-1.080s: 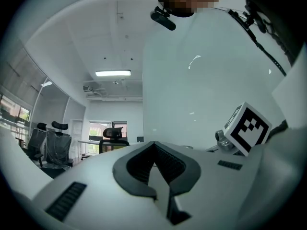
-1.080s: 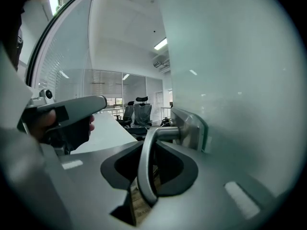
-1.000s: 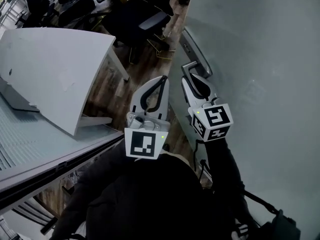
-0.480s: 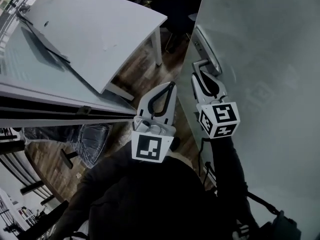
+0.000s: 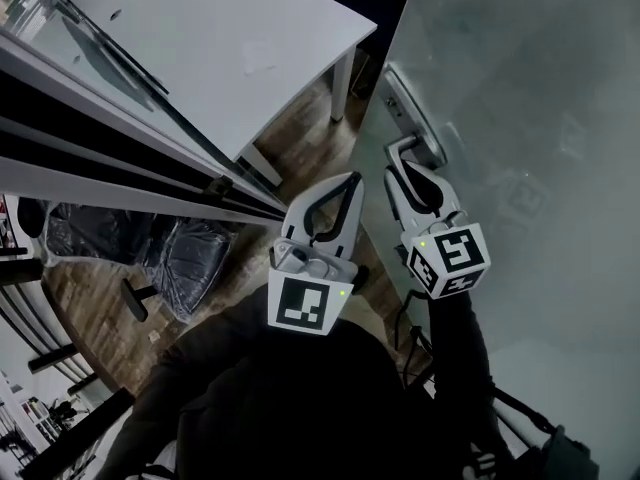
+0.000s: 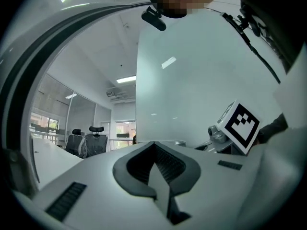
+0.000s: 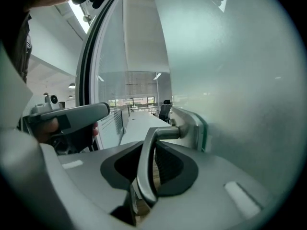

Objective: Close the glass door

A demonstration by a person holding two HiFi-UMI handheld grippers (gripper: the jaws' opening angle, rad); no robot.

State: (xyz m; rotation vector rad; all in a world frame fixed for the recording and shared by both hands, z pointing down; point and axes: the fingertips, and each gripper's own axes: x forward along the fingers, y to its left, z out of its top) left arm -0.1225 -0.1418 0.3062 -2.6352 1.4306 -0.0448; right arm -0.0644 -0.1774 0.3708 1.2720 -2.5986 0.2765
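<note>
Right now the frosted glass door [image 5: 520, 118] fills the head view from 12 round to 5 o'clock, its free edge running from top centre down toward your body, so it stands open, at an angle to the dark-framed glass partition [image 5: 120, 158] that crosses the view at 9 to 10 o'clock. Its metal door handle [image 5: 400, 150] sits near that edge on a long backplate [image 5: 418, 118], just right of the view's centre. Your right gripper [image 5: 410, 168] has that handle: in the right gripper view the curved lever [image 7: 146, 162] comes off the door at 1 o'clock and drops down between the jaws of the right gripper [image 7: 156, 152], which stand part-way apart and closed against the lever on both sides. The gripper's marker cube [image 5: 448, 260] lies at 5 o'clock from the handle, with your dark sleeve [image 5: 455, 358] behind it. Your left gripper [image 5: 347, 181] floats just beside the right one, at its 8 o'clock, clear of the door; the left gripper view shows its jaws [image 6: 154, 145] brought together with nothing between them. Beyond it, at 11 o'clock, stands a white table [image 5: 230, 48] on the wood floor [image 5: 300, 133]. Two black office chairs [image 6: 86, 142] show far off at 9 o'clock in the left gripper view.
</note>
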